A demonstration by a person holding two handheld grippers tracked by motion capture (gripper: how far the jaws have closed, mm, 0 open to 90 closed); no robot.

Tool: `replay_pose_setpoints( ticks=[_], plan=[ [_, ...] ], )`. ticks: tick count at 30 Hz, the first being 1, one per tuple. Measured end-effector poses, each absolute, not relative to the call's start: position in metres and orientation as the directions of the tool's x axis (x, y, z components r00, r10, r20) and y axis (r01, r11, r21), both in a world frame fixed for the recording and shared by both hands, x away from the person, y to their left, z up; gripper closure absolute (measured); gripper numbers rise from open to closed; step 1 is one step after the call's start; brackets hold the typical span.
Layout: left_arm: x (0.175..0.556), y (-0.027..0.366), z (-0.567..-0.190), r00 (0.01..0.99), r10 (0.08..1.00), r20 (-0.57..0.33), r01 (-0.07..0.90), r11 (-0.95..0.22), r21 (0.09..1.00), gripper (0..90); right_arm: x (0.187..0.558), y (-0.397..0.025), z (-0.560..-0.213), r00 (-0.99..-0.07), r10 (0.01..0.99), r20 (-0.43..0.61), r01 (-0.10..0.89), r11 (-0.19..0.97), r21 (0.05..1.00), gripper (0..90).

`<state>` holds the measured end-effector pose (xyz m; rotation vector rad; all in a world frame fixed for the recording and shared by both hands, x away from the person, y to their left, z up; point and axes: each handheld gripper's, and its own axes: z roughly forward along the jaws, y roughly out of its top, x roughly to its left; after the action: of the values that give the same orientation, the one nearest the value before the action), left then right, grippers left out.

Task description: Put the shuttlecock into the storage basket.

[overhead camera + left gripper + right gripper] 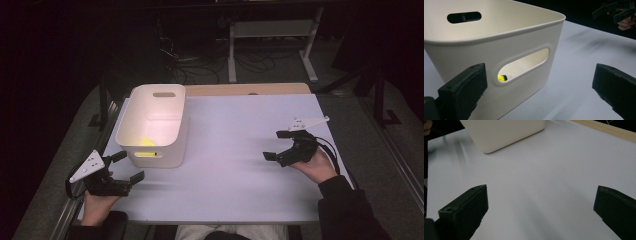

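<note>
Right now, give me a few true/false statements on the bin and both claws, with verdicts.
1. Both claws are open and hold nothing. True: the left claw and the right claw each stand with jaws spread and nothing between them.
2. The white bin lies tipped on its side. False: it stands upright on the table.
3. A yellow object lies inside the bin. True: it also shows through the bin's handle slot in the left gripper view.
4. The right claw grips the bin's rim. False: it is well apart from the bin, over bare table.
5. The bin sits at the table's right side. False: it sits at the left, in front of the left claw.
</note>
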<state>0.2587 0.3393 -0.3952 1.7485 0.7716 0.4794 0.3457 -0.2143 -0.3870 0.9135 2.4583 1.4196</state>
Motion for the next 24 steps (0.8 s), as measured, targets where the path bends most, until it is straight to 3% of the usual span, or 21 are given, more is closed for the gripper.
replay_pose_setpoints(
  ticks=[24],
  plan=[
    [0.258, 0.339, -0.395, 0.704, 0.707, -0.062, 0.26, -0.176, 0.949, 0.0, 0.314, -0.263, -0.418, -0.726, 0.664, 0.18, 0.474, 0.293, 0.83, 0.0]
  ],
)
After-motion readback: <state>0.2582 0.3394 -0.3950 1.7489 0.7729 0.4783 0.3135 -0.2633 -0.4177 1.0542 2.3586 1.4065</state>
